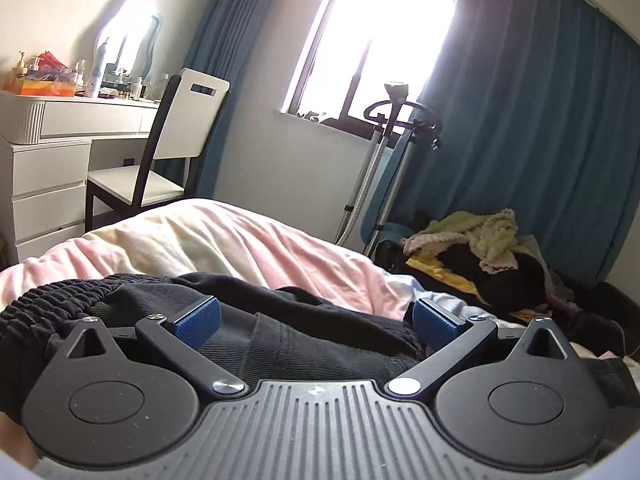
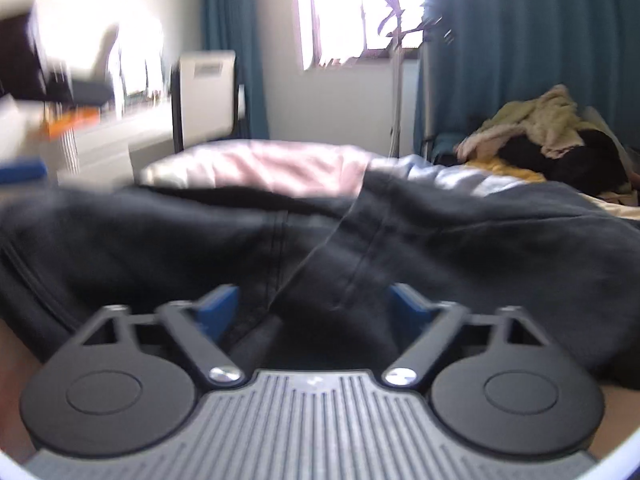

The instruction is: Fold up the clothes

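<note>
A pair of black trousers (image 1: 288, 320) with a ribbed elastic waistband (image 1: 52, 300) lies on the bed. My left gripper (image 1: 316, 322) is open, its blue pads (image 1: 198, 320) spread wide over the black cloth just right of the waistband. In the right wrist view the same trousers (image 2: 320, 232) fill the middle, seams running toward me. My right gripper (image 2: 314, 306) is open, low over a fold of the black cloth, which lies between the fingers. The right view is blurred by motion. The left gripper's blue pad (image 2: 20, 172) shows at the far left there.
A pink and cream duvet (image 1: 224, 240) covers the bed behind the trousers. A pile of clothes (image 1: 480, 248) lies at the right. A garment steamer stand (image 1: 384, 152), a white chair (image 1: 168, 152) and a dresser (image 1: 48, 160) stand beyond the bed.
</note>
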Motion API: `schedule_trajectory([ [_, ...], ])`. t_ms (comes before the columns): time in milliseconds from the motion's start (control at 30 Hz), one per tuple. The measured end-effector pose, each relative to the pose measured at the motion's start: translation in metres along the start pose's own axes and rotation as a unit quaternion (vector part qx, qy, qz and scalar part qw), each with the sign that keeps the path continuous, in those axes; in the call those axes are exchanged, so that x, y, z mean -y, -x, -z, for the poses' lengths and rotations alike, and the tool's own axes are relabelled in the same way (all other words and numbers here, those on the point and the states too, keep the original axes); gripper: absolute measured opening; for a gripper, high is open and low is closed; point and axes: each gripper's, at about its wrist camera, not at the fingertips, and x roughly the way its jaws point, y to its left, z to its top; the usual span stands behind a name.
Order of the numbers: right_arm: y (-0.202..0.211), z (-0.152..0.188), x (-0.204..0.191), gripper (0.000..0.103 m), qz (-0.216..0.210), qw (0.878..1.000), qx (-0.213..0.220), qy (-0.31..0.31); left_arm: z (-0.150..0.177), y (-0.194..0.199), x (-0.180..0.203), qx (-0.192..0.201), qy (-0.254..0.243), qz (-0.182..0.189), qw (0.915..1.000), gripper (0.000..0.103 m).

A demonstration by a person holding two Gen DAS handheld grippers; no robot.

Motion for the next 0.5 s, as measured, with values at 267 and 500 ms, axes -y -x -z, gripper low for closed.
schedule_trajectory([
  [267, 0.031, -0.020, 0.064, 0.006, 0.013, 0.994, 0.041, -0.099, 0.008, -0.010, 0.009, -0.018, -0.021, 0.002, 0.9996, 0.103],
  [500, 0.088, -0.041, 0.177, 0.006, 0.097, 0.969, 0.120, -0.195, 0.020, -0.016, 0.022, -0.027, -0.054, 0.022, 0.9979, 0.103],
])
